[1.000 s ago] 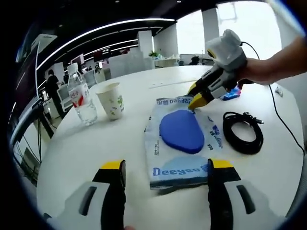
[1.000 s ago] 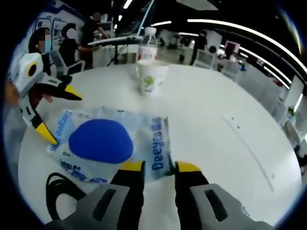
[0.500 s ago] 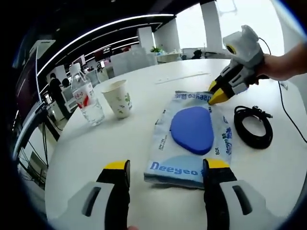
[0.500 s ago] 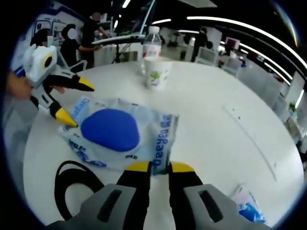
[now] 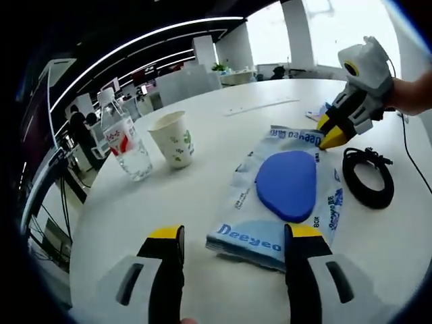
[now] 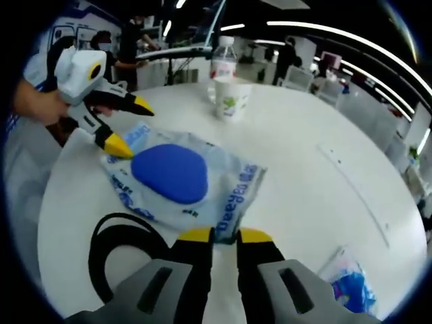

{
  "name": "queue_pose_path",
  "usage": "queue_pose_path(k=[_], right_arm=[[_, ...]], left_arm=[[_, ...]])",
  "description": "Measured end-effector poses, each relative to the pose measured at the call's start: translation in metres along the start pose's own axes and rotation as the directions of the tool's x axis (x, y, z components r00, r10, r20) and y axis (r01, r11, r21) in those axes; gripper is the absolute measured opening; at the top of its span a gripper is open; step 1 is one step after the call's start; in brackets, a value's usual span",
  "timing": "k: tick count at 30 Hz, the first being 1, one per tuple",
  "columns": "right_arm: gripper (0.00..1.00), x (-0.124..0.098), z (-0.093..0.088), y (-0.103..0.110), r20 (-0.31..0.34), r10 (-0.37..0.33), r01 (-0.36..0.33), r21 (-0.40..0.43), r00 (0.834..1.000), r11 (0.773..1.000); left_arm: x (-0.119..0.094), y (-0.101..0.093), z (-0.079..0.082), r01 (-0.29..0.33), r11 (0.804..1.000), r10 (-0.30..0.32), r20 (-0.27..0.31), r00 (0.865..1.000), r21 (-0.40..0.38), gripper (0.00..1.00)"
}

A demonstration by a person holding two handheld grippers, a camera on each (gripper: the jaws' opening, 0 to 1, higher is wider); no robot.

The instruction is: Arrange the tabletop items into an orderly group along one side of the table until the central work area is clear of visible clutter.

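The wipes pack [image 5: 289, 199], a flat clear packet printed "Deeyeo" with a blue oval lid, lies on the white round table [image 5: 202, 128], between the coiled black cable [image 5: 368, 177] on one side and the paper cup [image 5: 173, 138] and water bottle [image 5: 123, 143] on the other. In the right gripper view the right gripper [image 6: 225, 235] is seen with its yellow tips drawn close together at the pack's near edge; a thin fold of film appears to be pinched between them (though this is judged, not plainly seen). In the left gripper view the left gripper [image 5: 229, 235] is held wide open, its jaws standing either side of the opposite end of the pack without touching it.

The step in hand is judged to be the shifting of the pack towards the cup and bottle. It is best done if the pack is kept flat and slid low across the table, so that the soft film is not torn or crumpled. The open left jaws can be closed on the free edge for support. The cable should be kept clear of, and a small blue packet [image 6: 349, 290] near the right gripper is left for later.
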State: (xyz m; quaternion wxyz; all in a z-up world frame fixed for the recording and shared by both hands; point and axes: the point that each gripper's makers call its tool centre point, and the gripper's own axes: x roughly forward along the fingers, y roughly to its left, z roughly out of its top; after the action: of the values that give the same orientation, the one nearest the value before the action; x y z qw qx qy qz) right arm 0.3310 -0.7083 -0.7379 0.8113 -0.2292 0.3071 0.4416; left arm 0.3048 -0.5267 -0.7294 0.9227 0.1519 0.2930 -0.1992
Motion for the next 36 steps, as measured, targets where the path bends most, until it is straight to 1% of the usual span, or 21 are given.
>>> queue_pose_path(k=[3,7,9,12,14,17,21,24,26,29,31,32,36], right_arm=[[0.09,-0.002,-0.001,0.005,-0.008,0.01,-0.01,-0.01,1.0,1.0],[0.09,-0.004,-0.002,0.006,-0.016,0.021,-0.021,-0.005,1.0,1.0],[0.1,-0.005,-0.003,0.007,-0.024,0.021,-0.021,-0.014,0.999,1.0],[0.12,-0.006,-0.002,0.005,-0.03,0.013,-0.014,-0.03,0.999,0.999],[0.13,-0.007,0.0,0.004,-0.027,0.006,-0.007,-0.029,1.0,1.0],[0.15,-0.008,0.005,0.002,-0.016,0.0,0.0,-0.019,1.0,1.0],[0.17,-0.008,0.006,0.002,-0.013,-0.001,0.001,-0.001,1.0,1.0],[0.21,-0.007,0.007,0.002,-0.019,-0.006,0.007,0.012,1.0,1.0],[0.23,-0.009,0.01,0.002,-0.014,-0.015,0.015,0.013,1.0,1.0],[0.23,-0.01,0.011,0.0,-0.012,-0.02,0.021,0.024,1.0,0.999],[0.23,-0.009,0.011,-0.001,-0.014,-0.024,0.024,0.038,1.0,0.999],[0.23,-0.009,0.011,-0.001,-0.015,-0.024,0.025,0.045,1.0,0.999],[0.21,-0.009,0.01,-0.002,-0.031,-0.024,0.026,0.062,0.999,0.998]], left_arm=[[0.004,0.004,0.002,0.0,1.0,0.0,-0.01,1.0,0.019,0.58],[0.005,0.008,0.004,0.0,1.0,0.0,-0.015,1.0,0.011,0.57],[0.005,0.009,0.004,0.002,1.0,-0.002,-0.016,1.0,-0.018,0.57],[0.0,0.008,0.006,0.005,0.999,-0.005,0.0,1.0,-0.052,0.56],[-0.003,0.006,0.009,0.005,0.998,-0.005,0.008,1.0,-0.062,0.56],[-0.009,0.003,0.01,0.005,0.994,-0.004,0.015,1.0,-0.113,0.56],[-0.016,-0.002,0.007,0.006,0.989,-0.006,0.002,1.0,-0.148,0.53],[-0.02,-0.008,0.004,0.012,0.988,-0.012,-0.003,1.0,-0.152,0.52],[-0.021,-0.01,0.001,0.01,0.988,-0.013,-0.017,1.0,-0.152,0.51],[-0.022,-0.012,-0.002,0.004,0.984,-0.01,-0.031,0.999,-0.18,0.47],[-0.023,-0.021,-0.008,0.028,0.969,-0.042,-0.053,0.998,-0.245,0.4],[-0.022,-0.024,-0.01,0.037,0.965,-0.056,-0.065,0.996,-0.261,0.38],[-0.019,-0.027,-0.013,0.033,0.966,-0.055,-0.078,0.995,-0.255,0.37]])
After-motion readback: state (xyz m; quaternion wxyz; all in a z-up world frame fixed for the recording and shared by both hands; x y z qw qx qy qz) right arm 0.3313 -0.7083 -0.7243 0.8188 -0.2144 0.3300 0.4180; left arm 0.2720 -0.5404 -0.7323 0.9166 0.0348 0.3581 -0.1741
